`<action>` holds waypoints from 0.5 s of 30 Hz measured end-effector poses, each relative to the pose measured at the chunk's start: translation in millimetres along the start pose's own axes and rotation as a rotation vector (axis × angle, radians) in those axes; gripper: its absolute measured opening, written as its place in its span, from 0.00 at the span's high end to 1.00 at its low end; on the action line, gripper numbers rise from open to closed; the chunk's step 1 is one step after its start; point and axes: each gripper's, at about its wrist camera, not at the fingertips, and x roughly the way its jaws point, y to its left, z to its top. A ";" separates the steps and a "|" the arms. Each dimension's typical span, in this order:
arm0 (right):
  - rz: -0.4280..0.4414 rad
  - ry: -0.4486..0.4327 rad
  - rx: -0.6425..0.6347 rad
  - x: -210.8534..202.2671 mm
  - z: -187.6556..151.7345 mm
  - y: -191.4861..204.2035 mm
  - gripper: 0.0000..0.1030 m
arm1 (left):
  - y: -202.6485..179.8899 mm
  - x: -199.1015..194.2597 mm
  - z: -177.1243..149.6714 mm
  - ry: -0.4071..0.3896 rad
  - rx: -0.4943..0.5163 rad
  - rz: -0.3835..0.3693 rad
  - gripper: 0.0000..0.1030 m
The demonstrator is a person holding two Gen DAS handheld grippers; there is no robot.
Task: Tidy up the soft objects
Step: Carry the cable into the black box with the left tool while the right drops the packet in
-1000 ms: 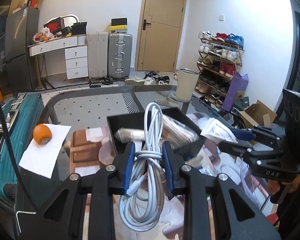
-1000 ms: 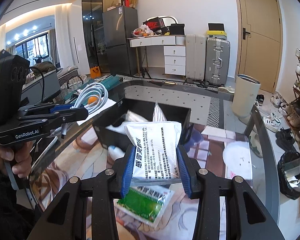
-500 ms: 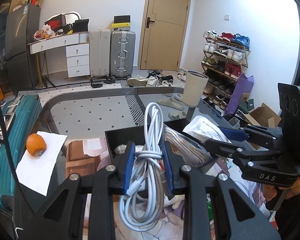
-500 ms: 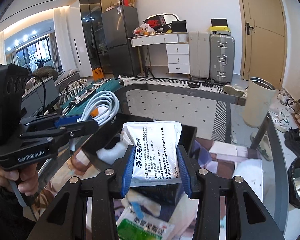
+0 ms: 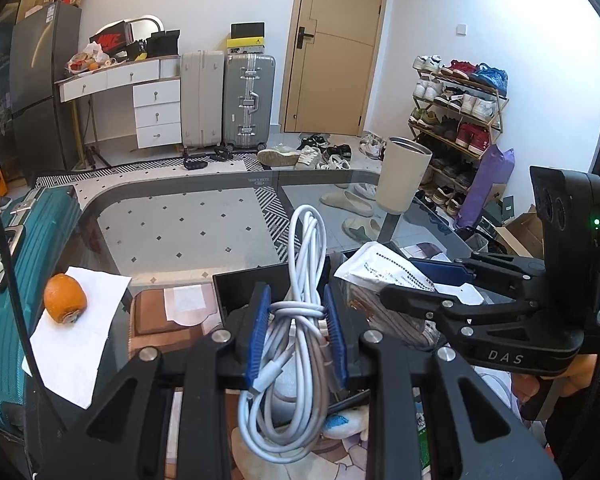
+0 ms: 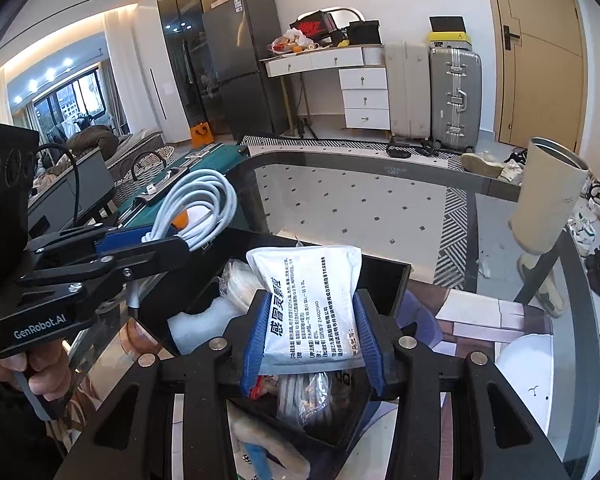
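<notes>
My left gripper (image 5: 296, 336) is shut on a coiled white cable (image 5: 300, 320) and holds it above the near-left part of a black box (image 5: 236, 284). My right gripper (image 6: 310, 332) is shut on a white printed packet (image 6: 312, 300) and holds it over the same black box (image 6: 388, 276). The box holds a clear wrapped bundle (image 6: 312, 396) and white soft items (image 6: 196, 324). Each gripper shows in the other's view: the right one (image 5: 384, 276) with its packet, the left one (image 6: 180, 236) with the cable.
The box stands on a glass table (image 5: 188, 220). An orange (image 5: 65, 298) lies on a white napkin (image 5: 72, 340) at the left. A teal suitcase (image 5: 16, 264) stands beside the table. A cream bin (image 6: 548, 200) and a shoe rack (image 5: 456, 120) stand beyond.
Both grippers have moved forward and over the black box with their loads still held. The green packet on the table has dropped out of the right wrist view.
</notes>
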 end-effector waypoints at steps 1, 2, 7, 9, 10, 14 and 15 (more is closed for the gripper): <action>0.001 0.005 -0.004 1.4 0.5 0.6 0.60 | 0.4 1.6 -0.2 0.002 -0.002 -0.001 0.75; -0.002 0.005 -0.007 2.5 1.2 0.1 0.60 | -0.1 2.6 0.4 0.002 -0.002 -0.001 0.75; -0.070 0.003 -0.068 4.7 1.7 9.8 0.60 | -1.3 8.1 -0.1 0.010 0.001 -0.004 0.75; -0.088 -0.005 -0.084 5.1 1.2 13.5 0.60 | -0.9 9.6 -1.1 0.013 -0.001 -0.005 0.75; -0.080 -0.007 -0.083 4.5 2.1 13.9 0.60 | -0.1 10.3 -1.5 0.014 -0.003 -0.004 0.75; -0.068 -0.016 -0.118 -1.5 3.5 19.6 0.60 | 3.2 8.4 -2.6 0.013 -0.009 -0.002 0.75; -0.058 -0.020 -0.126 -2.1 3.4 22.0 0.60 | 4.2 7.2 -2.8 0.011 -0.011 -0.002 0.75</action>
